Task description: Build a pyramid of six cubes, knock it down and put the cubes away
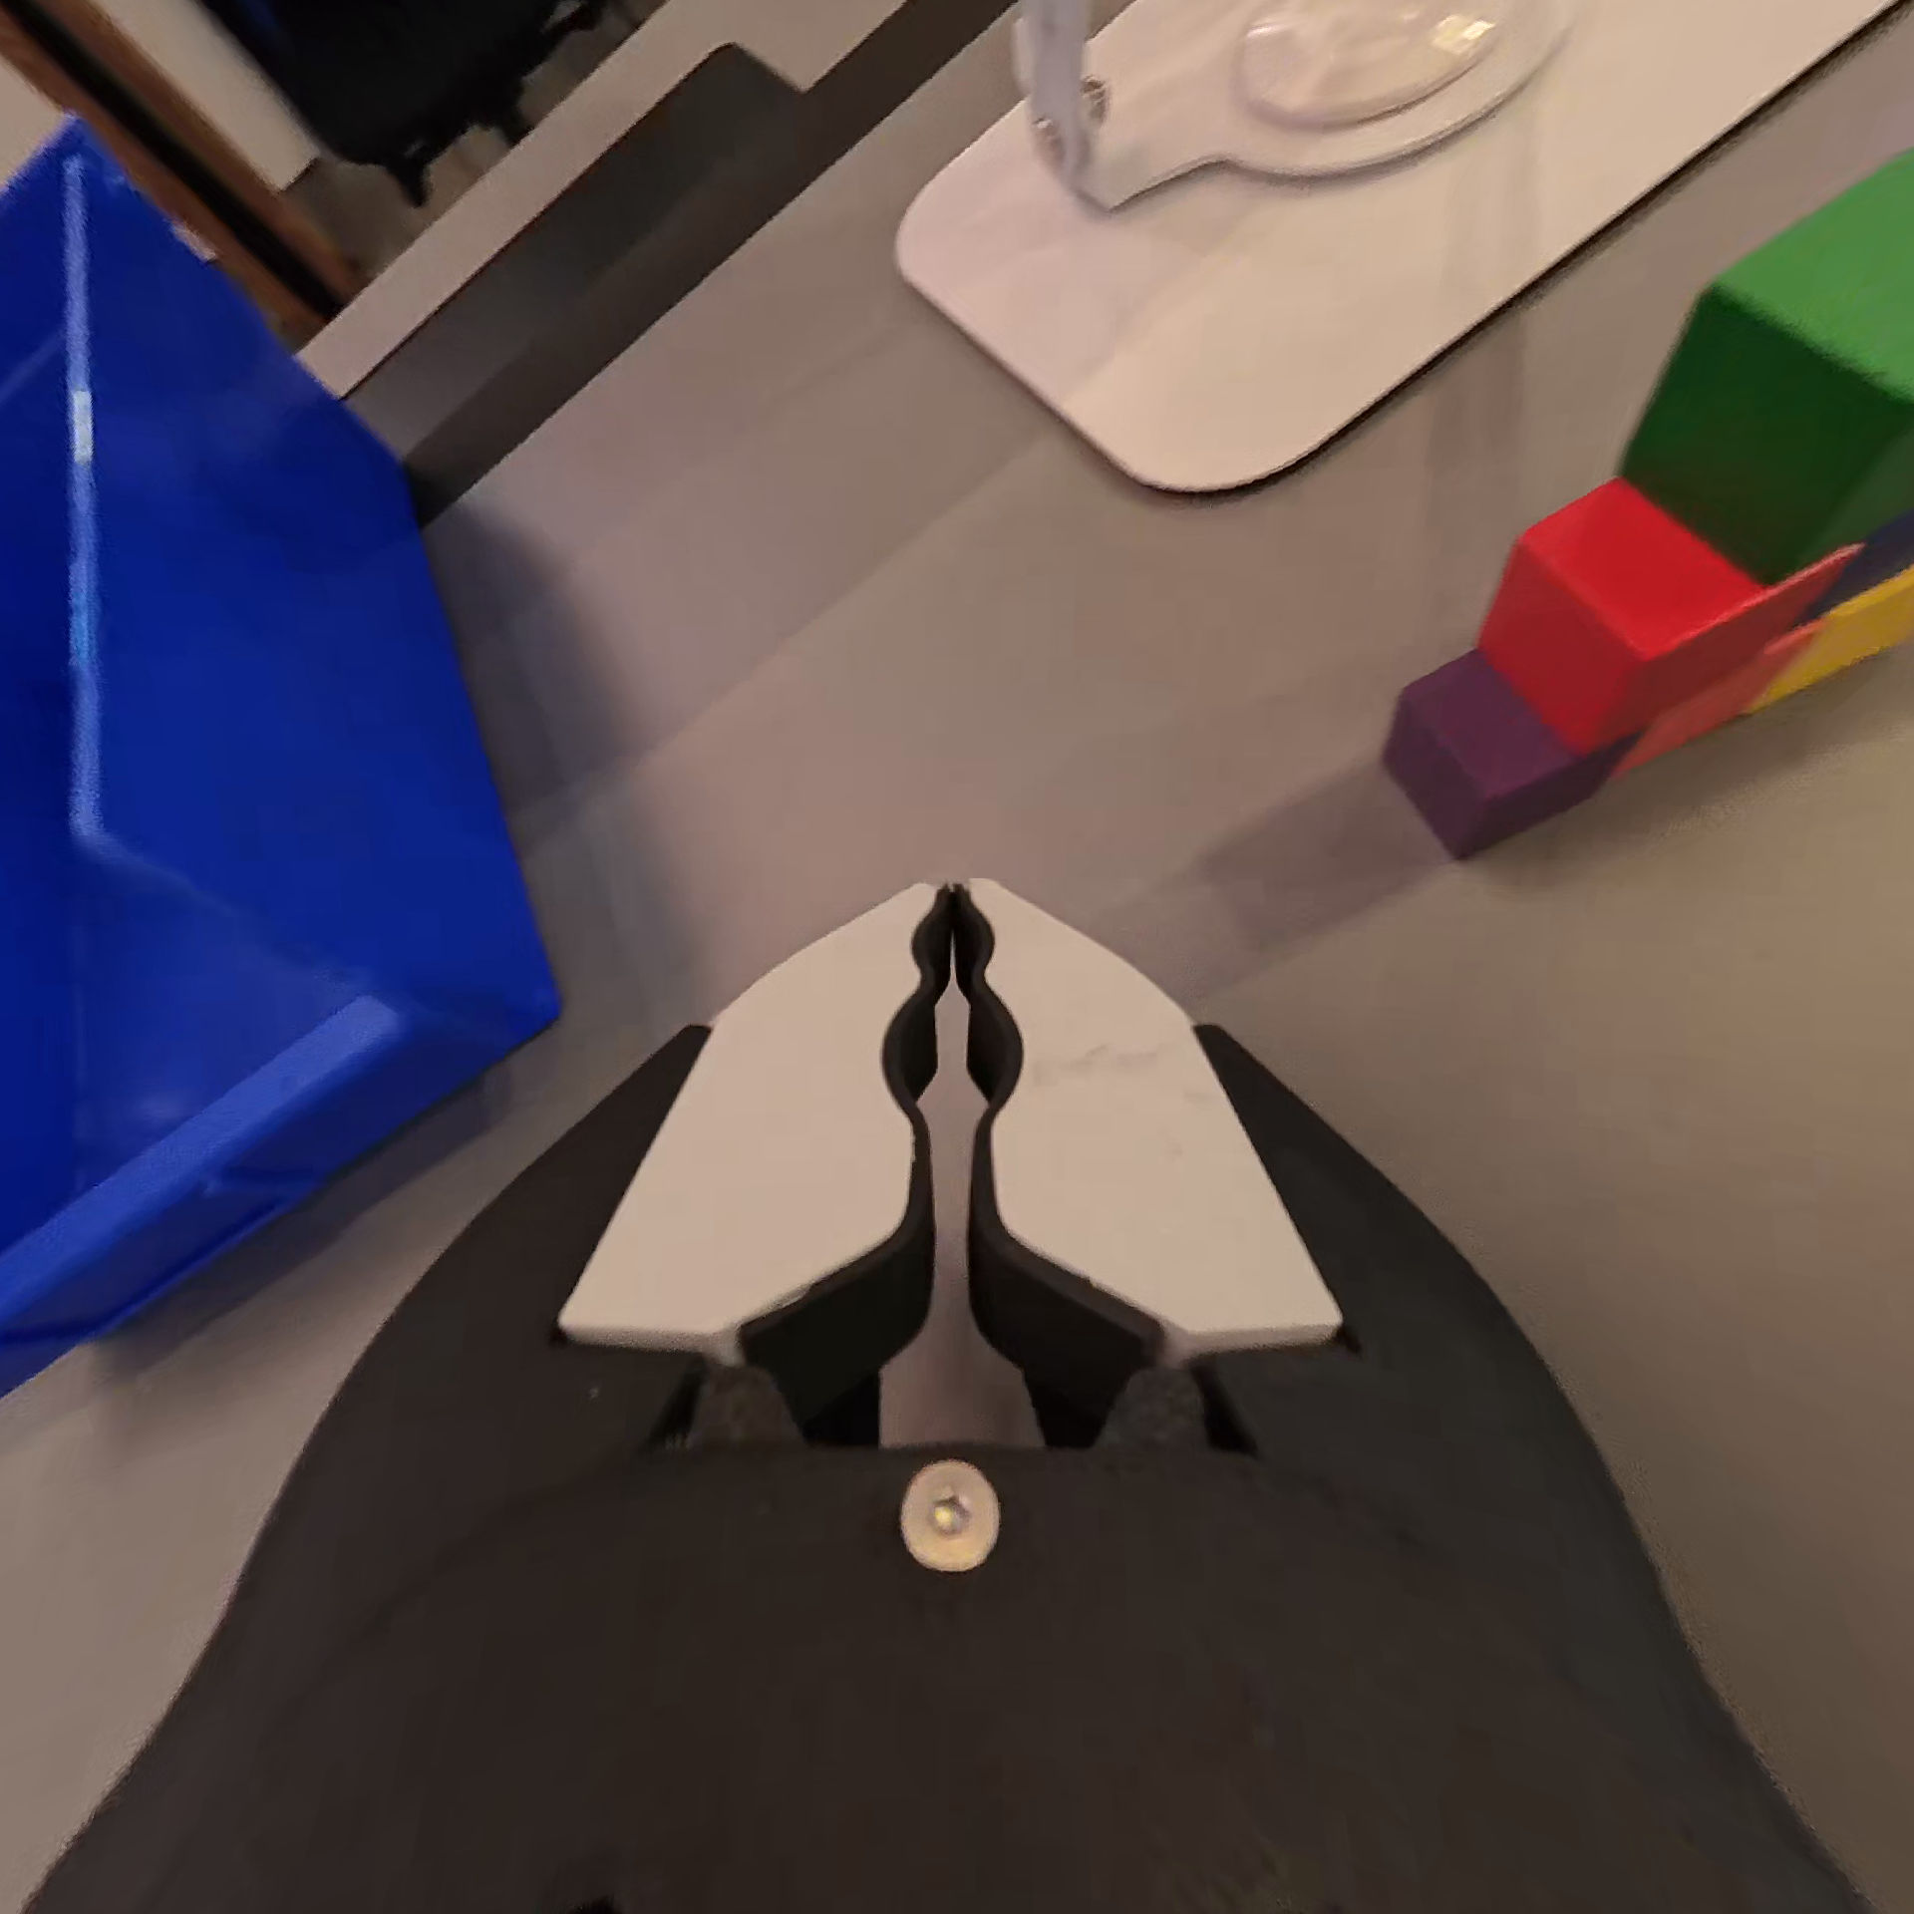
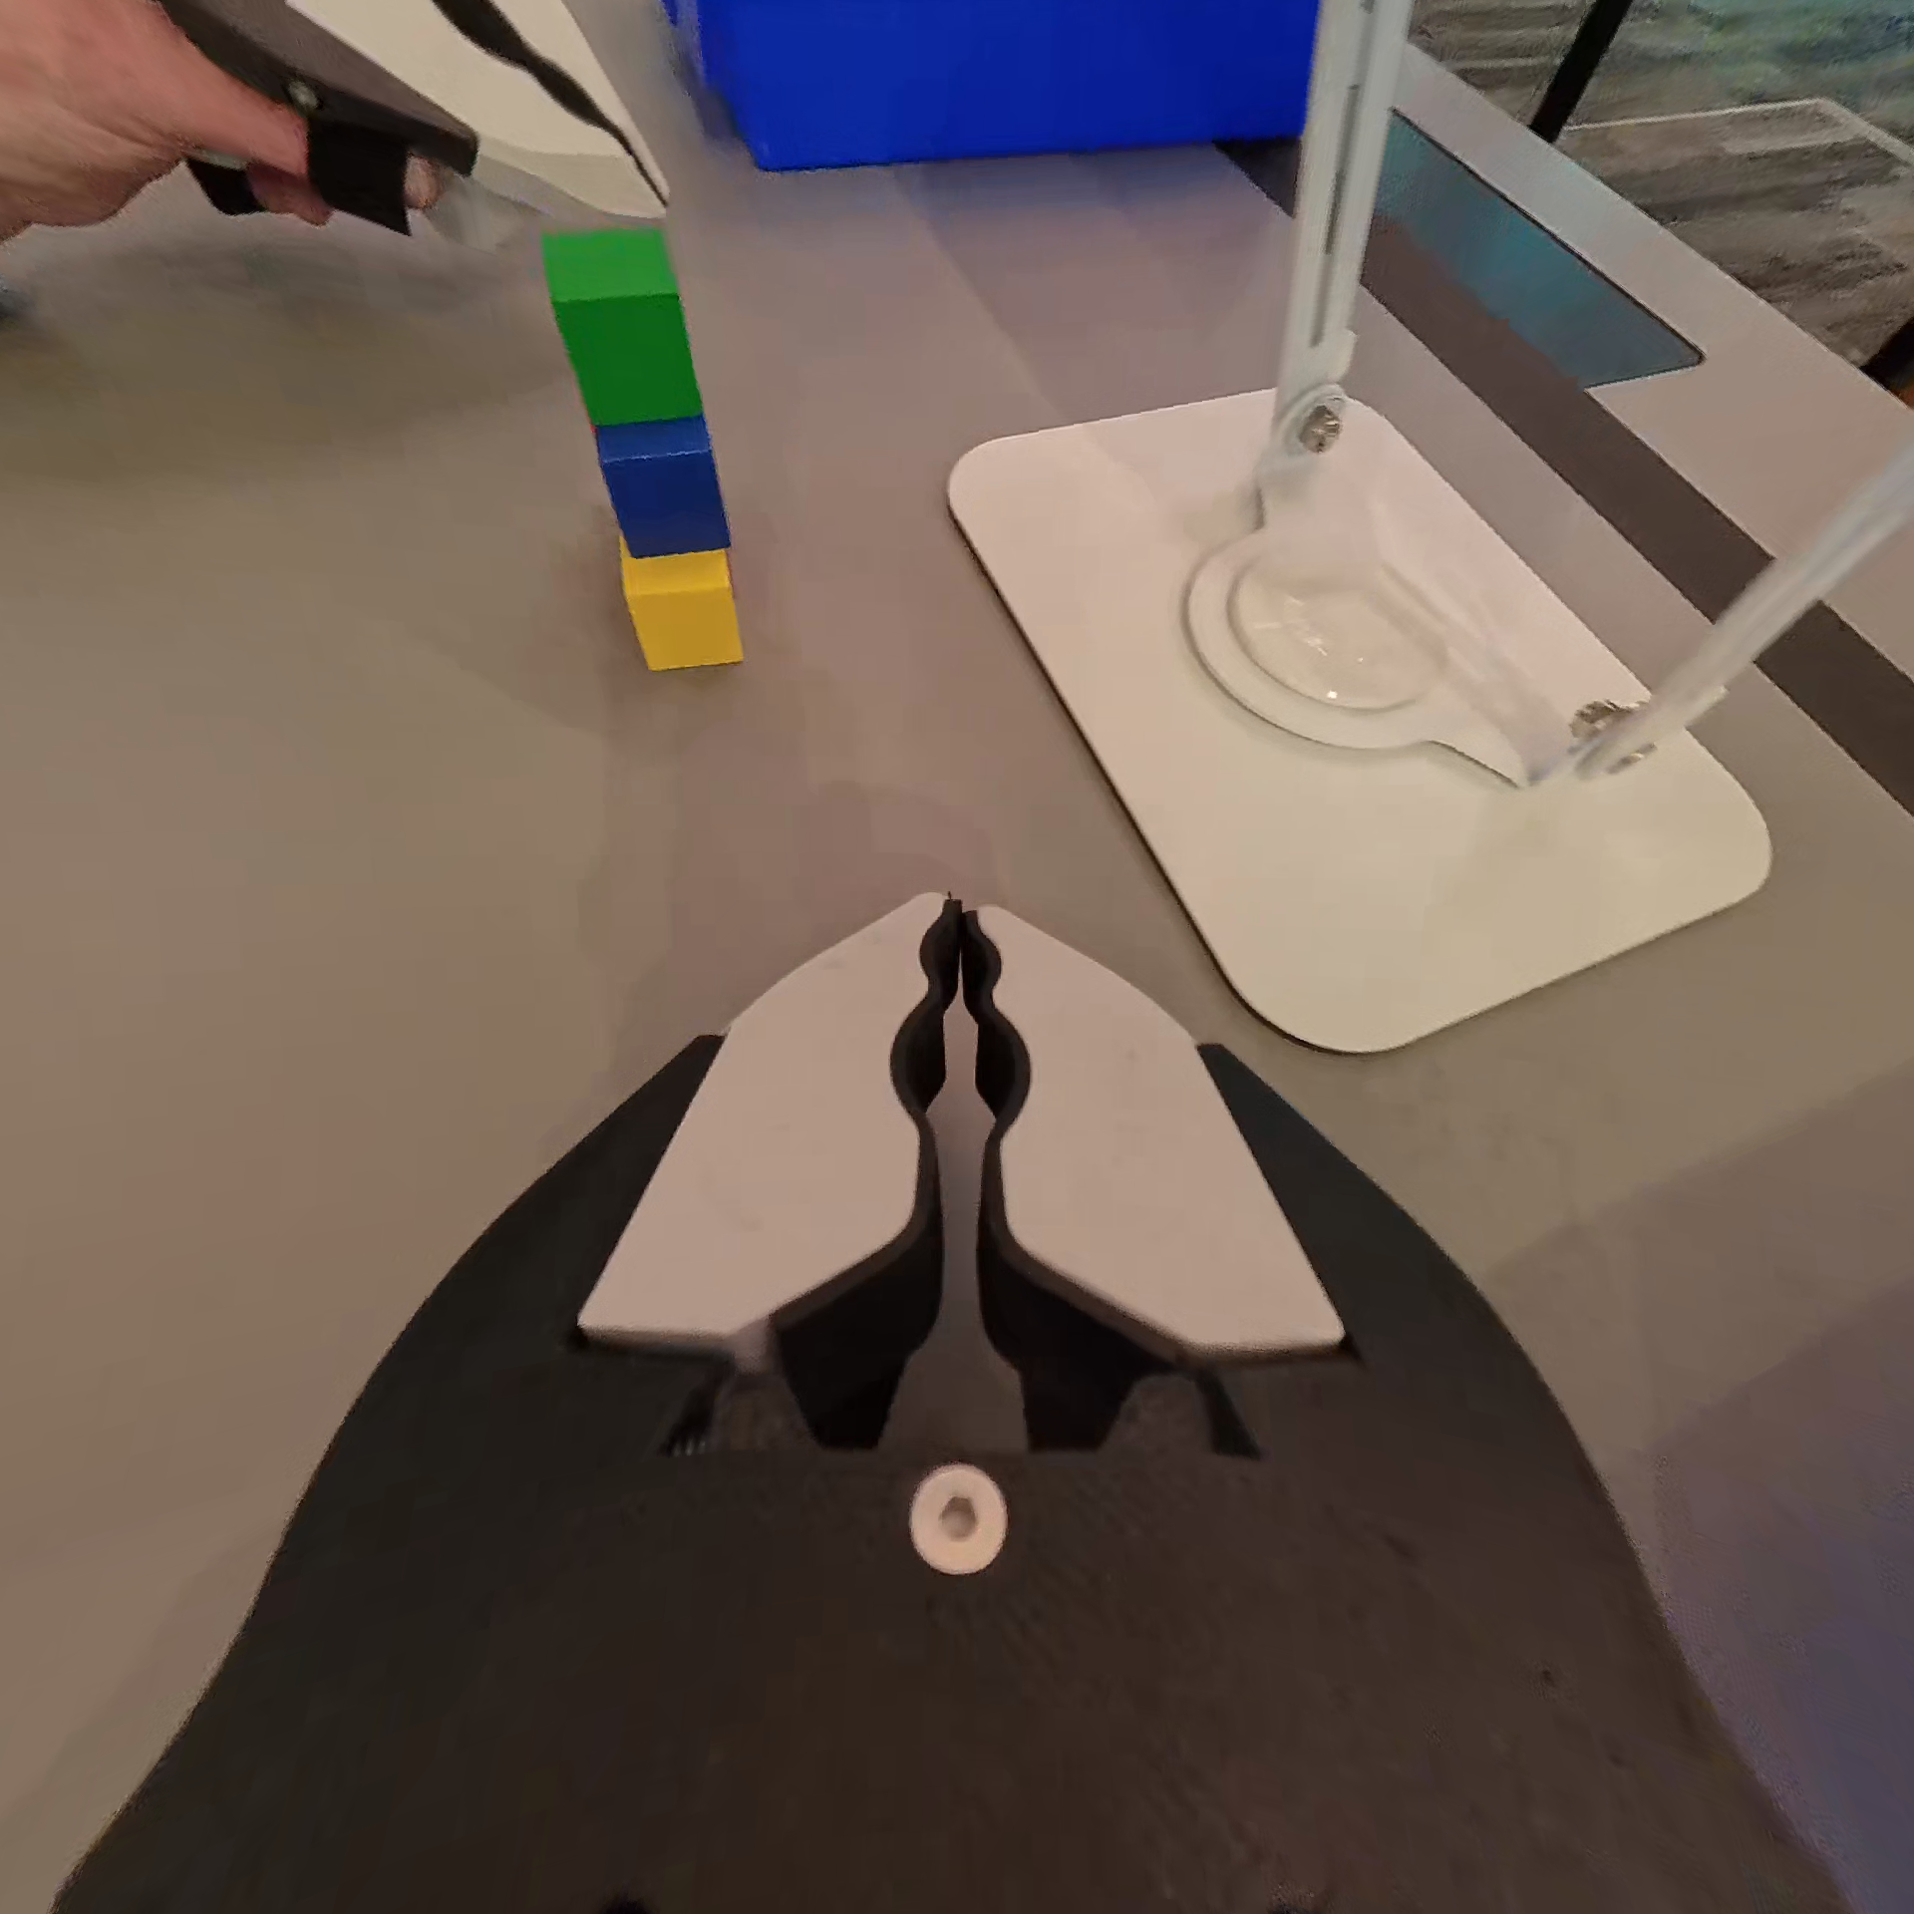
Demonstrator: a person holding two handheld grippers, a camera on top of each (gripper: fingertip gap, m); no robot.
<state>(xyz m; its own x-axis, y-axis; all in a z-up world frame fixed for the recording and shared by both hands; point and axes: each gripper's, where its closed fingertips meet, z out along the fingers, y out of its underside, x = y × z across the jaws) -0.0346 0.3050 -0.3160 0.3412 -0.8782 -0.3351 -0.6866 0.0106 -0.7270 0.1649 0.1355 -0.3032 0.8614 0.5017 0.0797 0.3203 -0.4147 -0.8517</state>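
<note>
A grey tabletop [image 2: 363, 829] fills both views, with a dark strip along its far edge. In the left wrist view a blue plastic bin [image 1: 207, 777] takes up the left side of the frame, and a white stand base [image 1: 1295, 342] lies at the upper centre. The cube pyramid stands at the right edge: a green cube [image 1: 1802, 414] on top, a red cube [image 1: 1616, 632] below it, a purple cube [image 1: 1491, 761] at the bottom corner, and a strip of a yellow cube [image 1: 1854, 632] beside them. The left gripper [image 1: 951, 901] sits in the lower centre, its jaws closed tip to tip with nothing between them.

In the right wrist view the pyramid appears edge-on at the upper left, a blue cube showing between the green one and the yellow one. The left gripper hangs just above the green cube, held by a hand [image 2: 114, 114]. The right gripper [image 2: 955, 911] in the lower centre is likewise closed on nothing, well apart from the cubes.
</note>
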